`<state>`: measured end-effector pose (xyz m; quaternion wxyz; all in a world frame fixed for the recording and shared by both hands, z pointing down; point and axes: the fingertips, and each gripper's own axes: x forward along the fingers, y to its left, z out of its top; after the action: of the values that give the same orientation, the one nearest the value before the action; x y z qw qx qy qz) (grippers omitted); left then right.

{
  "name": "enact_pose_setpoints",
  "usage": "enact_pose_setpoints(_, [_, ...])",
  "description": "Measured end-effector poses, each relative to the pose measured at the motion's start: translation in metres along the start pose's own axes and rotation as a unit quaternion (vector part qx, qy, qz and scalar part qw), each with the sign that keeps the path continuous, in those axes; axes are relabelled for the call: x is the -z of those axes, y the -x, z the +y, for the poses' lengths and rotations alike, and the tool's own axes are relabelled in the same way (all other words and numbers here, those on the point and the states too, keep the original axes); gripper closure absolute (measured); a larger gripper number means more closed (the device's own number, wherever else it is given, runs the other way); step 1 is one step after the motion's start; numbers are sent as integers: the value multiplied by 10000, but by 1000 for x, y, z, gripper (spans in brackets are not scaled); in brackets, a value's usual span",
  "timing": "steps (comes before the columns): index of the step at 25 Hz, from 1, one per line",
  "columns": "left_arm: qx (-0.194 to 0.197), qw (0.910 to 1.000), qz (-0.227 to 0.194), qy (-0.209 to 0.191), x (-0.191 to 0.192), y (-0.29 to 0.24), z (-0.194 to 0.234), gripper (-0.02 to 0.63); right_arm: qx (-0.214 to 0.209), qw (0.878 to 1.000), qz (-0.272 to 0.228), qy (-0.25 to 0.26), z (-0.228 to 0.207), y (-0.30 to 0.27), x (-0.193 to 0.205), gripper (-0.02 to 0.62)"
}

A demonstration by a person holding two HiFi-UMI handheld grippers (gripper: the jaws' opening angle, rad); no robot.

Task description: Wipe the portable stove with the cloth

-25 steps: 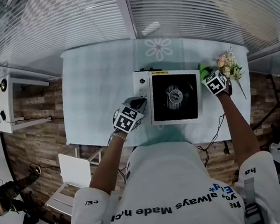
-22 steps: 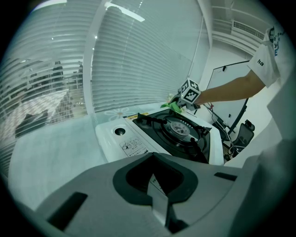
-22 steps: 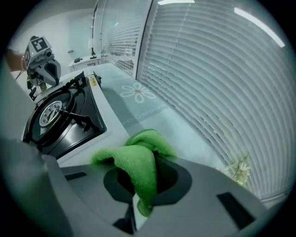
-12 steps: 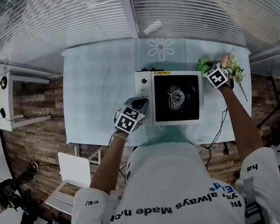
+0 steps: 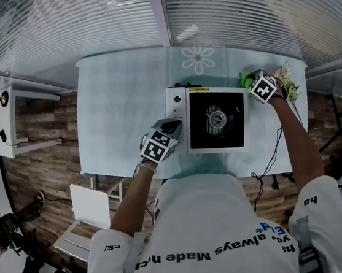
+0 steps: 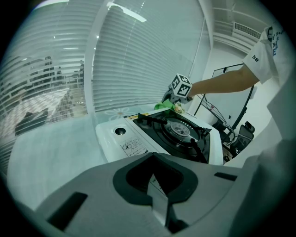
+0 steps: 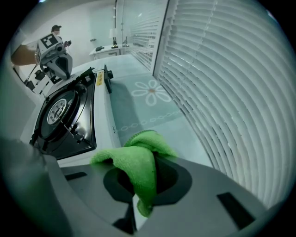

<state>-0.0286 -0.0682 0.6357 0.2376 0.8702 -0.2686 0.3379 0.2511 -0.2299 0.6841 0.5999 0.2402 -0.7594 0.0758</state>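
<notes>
Your right tool (image 5: 257, 85) has slid toward the upper right of the head view and now sits at the upper right corner of the portable stove (image 5: 215, 118). Its jaws are clamped on the green cloth (image 5: 247, 79). In the right gripper view the cloth bunches up over the jaws, just beside the stove's white edge. Your left tool (image 5: 165, 132) stays at the stove's lower left corner, jaws pressed together with nothing between them. The stove rests on the pale table (image 5: 117, 102).
</notes>
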Motion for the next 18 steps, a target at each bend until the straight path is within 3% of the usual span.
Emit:
enact_pose_setpoints(12, [10,10000,-11,38,0,1,0,595,-75,9852,393,1666,12,-2,-30,569])
enact_pose_setpoints(18, [37,10000,-19,64,1,0,0,595,-288,9855,105,1666,27,-8,-59,569])
